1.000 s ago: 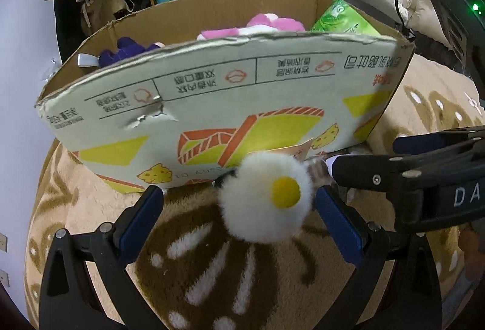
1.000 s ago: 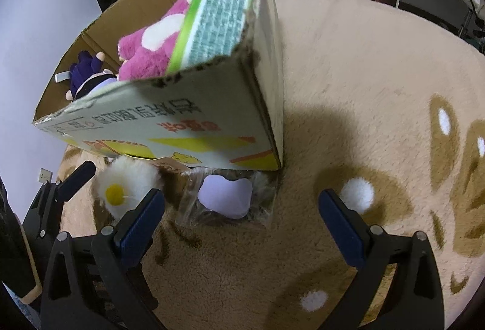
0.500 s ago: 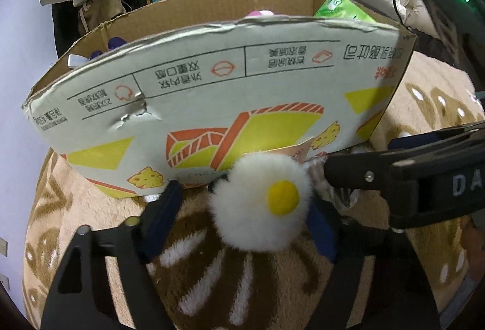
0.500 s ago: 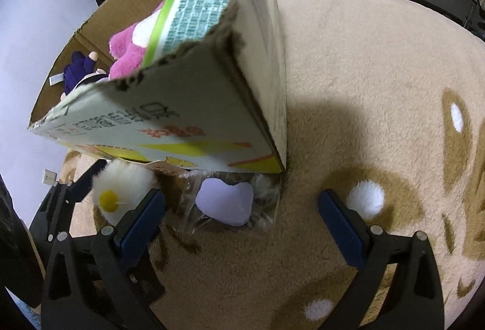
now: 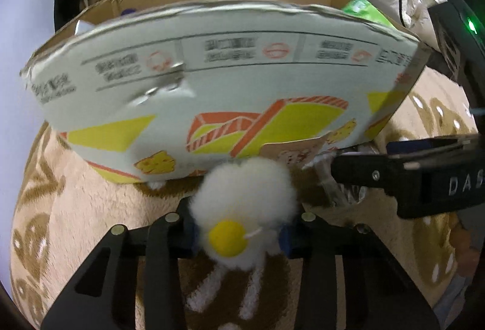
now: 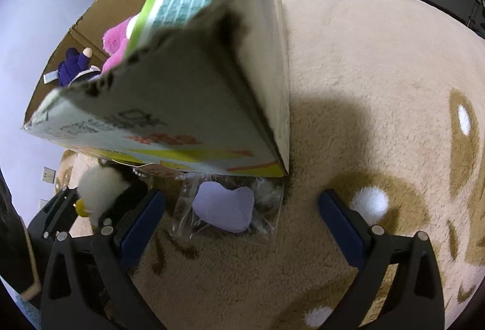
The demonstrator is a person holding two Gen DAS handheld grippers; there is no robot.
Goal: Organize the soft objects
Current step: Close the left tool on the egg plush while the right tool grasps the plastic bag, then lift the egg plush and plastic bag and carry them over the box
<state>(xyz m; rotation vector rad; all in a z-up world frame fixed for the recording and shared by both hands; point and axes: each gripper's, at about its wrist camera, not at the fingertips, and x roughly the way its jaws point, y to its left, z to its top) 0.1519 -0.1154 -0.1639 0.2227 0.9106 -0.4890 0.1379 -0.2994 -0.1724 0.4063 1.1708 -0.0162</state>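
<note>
Fried-egg plush, round with no clear long axis and its yolk faced toward the camera, is gripped on the rug before the cardboard box by the closing left gripper, while the right gripper is spread wide around a bagged lilac heart plush.

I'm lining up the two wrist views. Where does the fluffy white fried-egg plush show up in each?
Left wrist view: the fried-egg plush sits low in the centre, between the closing jaws of the left gripper, which squeeze its sides.
Right wrist view: it shows at the lower left, partly hidden by the left gripper.
Shared landmark: the printed cardboard box just behind the plush.
</note>
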